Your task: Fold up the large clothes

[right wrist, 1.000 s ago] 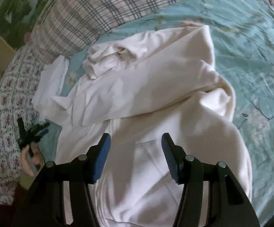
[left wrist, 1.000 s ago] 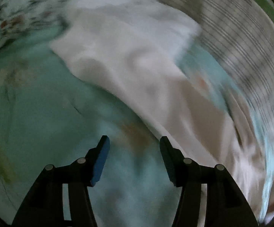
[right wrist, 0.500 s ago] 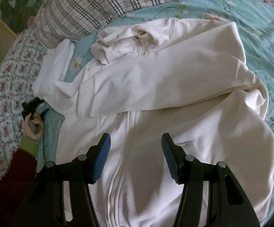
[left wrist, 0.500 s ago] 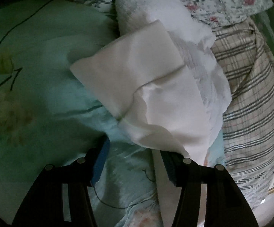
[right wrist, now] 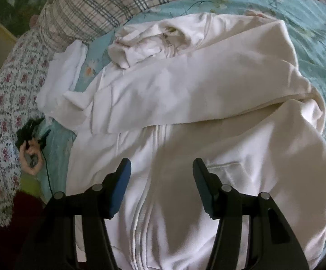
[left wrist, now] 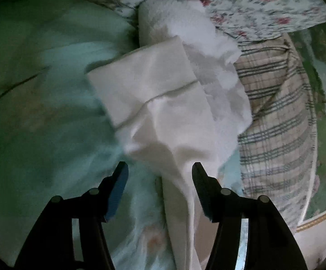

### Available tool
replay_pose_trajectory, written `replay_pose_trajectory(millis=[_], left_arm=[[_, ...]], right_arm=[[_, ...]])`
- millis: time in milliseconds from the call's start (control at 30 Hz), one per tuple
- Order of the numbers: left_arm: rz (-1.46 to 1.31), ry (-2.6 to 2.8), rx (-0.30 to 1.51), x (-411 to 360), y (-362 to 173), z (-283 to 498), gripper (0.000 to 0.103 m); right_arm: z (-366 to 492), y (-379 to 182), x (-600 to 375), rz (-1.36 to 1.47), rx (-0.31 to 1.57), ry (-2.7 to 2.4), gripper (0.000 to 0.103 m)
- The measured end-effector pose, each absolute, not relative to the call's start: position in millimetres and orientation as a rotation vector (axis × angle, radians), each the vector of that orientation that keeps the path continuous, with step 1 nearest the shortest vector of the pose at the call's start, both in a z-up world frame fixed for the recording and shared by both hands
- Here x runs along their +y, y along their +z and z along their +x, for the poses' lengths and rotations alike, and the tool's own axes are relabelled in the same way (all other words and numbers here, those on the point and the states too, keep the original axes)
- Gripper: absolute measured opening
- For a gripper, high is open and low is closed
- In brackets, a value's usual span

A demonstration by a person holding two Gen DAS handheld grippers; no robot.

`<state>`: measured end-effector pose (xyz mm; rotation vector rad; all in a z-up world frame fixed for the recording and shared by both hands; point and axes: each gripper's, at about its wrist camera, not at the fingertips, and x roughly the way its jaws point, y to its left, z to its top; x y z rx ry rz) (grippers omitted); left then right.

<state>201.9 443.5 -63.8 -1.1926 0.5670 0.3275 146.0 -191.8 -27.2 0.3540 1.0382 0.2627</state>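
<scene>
A large white zip-up hoodie (right wrist: 208, 139) lies front up on the teal floral bed cover, one sleeve (right wrist: 196, 90) folded across its chest. My right gripper (right wrist: 160, 168) is open and empty, just above the lower front beside the zipper. In the left wrist view, the other sleeve's cuff end (left wrist: 144, 90) lies on the cover and partly on a white towel. My left gripper (left wrist: 159, 172) is open; the sleeve fabric runs down between its fingers, not pinched. The left gripper also shows in the right wrist view (right wrist: 33, 132), at the sleeve end.
A white towel (left wrist: 192, 29) lies under the cuff. A plaid pillow (right wrist: 99, 2) and a rose-print pillow (right wrist: 3, 103) lie at the head of the bed. Teal cover (left wrist: 39, 112) stretches to the left of the sleeve.
The left gripper swung round to face the sleeve cuff and closed in on it. The right gripper moved in lower over the hoodie front. Both stayed open.
</scene>
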Motion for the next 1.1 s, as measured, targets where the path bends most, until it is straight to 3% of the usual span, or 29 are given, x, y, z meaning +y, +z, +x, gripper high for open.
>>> replay_pose_trajectory(millis=[67, 100, 133, 167, 500, 733, 867, 1100], left_arm=[[-1.197, 0.369, 0.603, 451.5, -73.6, 221.9, 0.058], [-1.201, 0.379, 0.603, 454.0, -77.7, 227.2, 0.049], [-1.187, 0.387, 0.597, 455.3, -78.6, 231.1, 0.022], [-1.155, 0.382, 0.608, 454.7, -77.3, 236.9, 0.007], [-0.859, 0.296, 0.5, 382.0, 1.0, 213.4, 0.005], [-0.65, -0.017, 0.503, 242.2, 57.2, 213.5, 0.005], [-0.522, -0.176, 0.582, 146.7, 58.5, 230.2, 0.005], [-0.29, -0.387, 0.782, -20.7, 11.6, 252.9, 0.005]], right_arm=[[146.4, -25.6, -187.5, 0.348, 1.034, 0.272, 0.058], [146.4, -25.1, -186.1, 0.349, 1.033, 0.276, 0.058], [146.4, -24.4, -184.6, 0.349, 1.032, 0.28, 0.058], [146.2, -23.7, -182.9, 0.344, 1.032, 0.285, 0.058], [145.0, -19.8, -190.2, 0.342, 1.004, 0.278, 0.058], [139.0, -19.2, -203.5, 0.389, 0.978, 0.267, 0.058], [133.3, -17.7, -217.5, 0.42, 0.96, 0.247, 0.058], [118.3, -14.4, -260.7, 0.506, 0.907, 0.172, 0.058]])
